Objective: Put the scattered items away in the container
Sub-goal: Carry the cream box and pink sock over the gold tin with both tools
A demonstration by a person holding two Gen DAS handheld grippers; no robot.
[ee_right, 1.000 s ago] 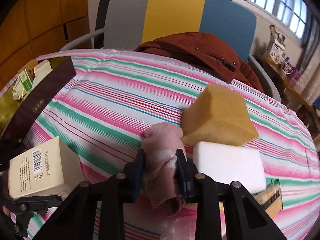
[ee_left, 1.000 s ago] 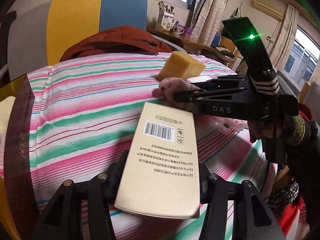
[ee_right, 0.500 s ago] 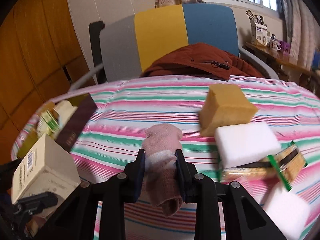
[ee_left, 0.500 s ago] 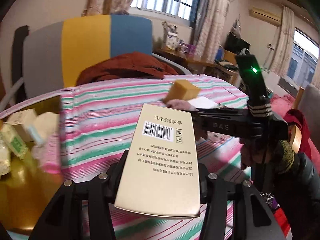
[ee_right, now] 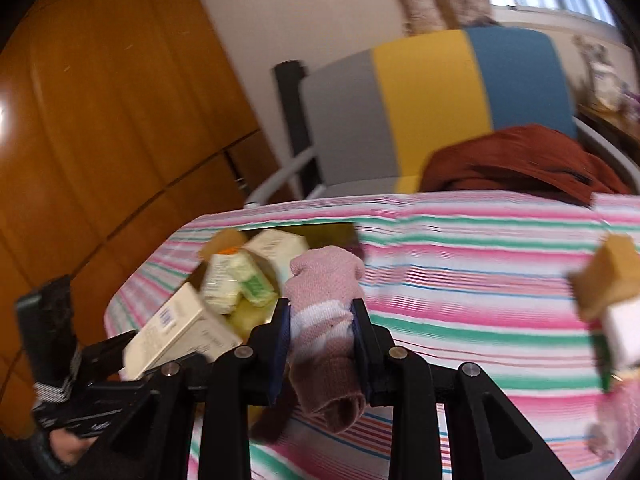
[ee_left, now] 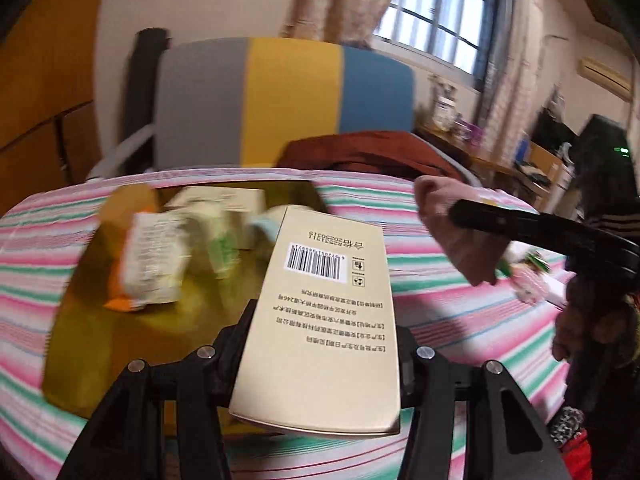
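Note:
My left gripper (ee_left: 324, 344) is shut on a beige carton with a barcode (ee_left: 324, 316) and holds it over the near edge of the gold box (ee_left: 80, 360), which holds several small packs. My right gripper (ee_right: 320, 324) is shut on a pink sock (ee_right: 324, 320) and holds it above the striped cloth, just right of the gold box (ee_right: 244, 316). The sock (ee_left: 452, 232) and right gripper also show in the left wrist view. The carton (ee_right: 180, 328) and the left gripper (ee_right: 132, 360) show at lower left in the right wrist view.
A yellow sponge (ee_right: 612, 276), a white block (ee_right: 624, 332) and a green-edged pack (ee_right: 600, 356) lie on the striped tablecloth (ee_right: 460, 300) at right. A grey, yellow and blue chair (ee_left: 288, 104) with a rust jacket (ee_left: 368, 152) stands behind the table. Wooden panels are at left.
Both grippers have swung left with their loads. The gold box has come into the middle of both views; the carton is now over it and the sock beside it.

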